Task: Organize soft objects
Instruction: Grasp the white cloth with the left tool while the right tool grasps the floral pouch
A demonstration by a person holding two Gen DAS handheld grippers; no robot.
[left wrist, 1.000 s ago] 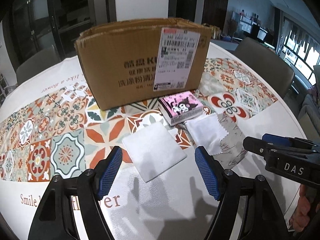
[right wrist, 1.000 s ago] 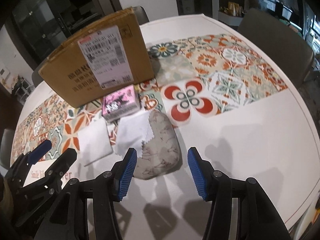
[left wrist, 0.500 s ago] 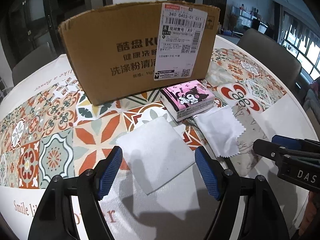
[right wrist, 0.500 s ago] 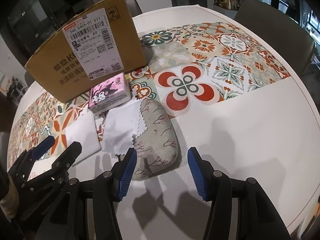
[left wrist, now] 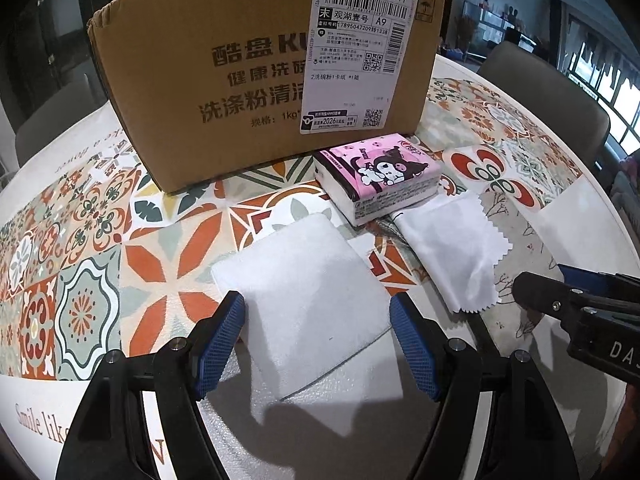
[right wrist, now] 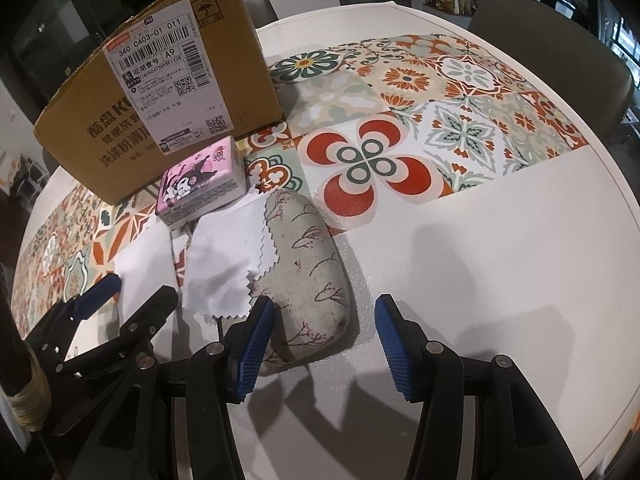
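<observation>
- Left wrist view showed four soft things lying loose on the surface (left wrist: pixel 560 224) in front of the cardboard box (left wrist: pixel 256 68): a white folded cloth (left wrist: pixel 304 280), a pink tissue pack (left wrist: pixel 380 172), a white zigzag-edged cloth (left wrist: pixel 452 248) and a grey printed pouch (right wrist: pixel 312 264). Nothing looked gathered or boxed, so I judged the task barely begun; whether the box already held anything could not be told.
- The left hand-held gripper (left wrist: pixel 316 344) was spread wide, its blue pads straddling the near edge of the folded cloth, one on each side. Neither pad was clearly pressing the cloth; it gripped nothing.
- The right hand-held gripper (right wrist: pixel 324 348) was likewise wide apart and empty. Its left pad sat just beside, perhaps touching, the pouch's near end; its right pad stood over bare surface.
- The zigzag cloth draped partly over the pouch, touching the tissue pack.
</observation>
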